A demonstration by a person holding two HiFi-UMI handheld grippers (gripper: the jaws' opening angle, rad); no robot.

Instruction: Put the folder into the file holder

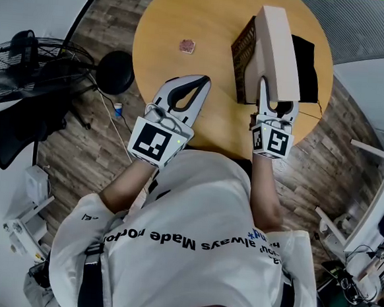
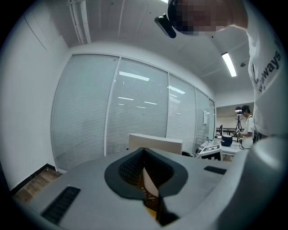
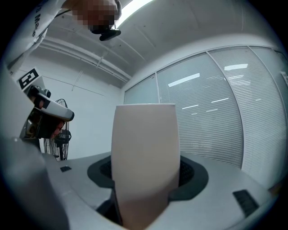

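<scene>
Item: round wooden table (image 1: 183, 13), seen from above, on a plank floor (image 1: 85, 167). Right gripper (image 1: 276, 107), at the table's near right edge, was clamped on the near end of a beige folder (image 1: 279, 50); its own view showed the folder filling the gap between the jaws, both pads pressed on it. The folder stood upright on its long edge, running from the gripper toward the far side of the table. File holder (image 1: 242, 57), dark mesh, stood just left of the folder and against it; whether any part of the folder sat inside the holder could not be told. A black object (image 1: 308, 69) lay just right of the folder, its kind unclear. Left gripper (image 1: 203, 83) hovered over the near middle of the table, left of the holder and apart from it, jaws pressed together at the tips with nothing between them. A small pinkish object (image 1: 186, 46) lay on the table, far left of the holder and well apart from it. A black fan (image 1: 33, 64) stood on the floor at far left.
</scene>
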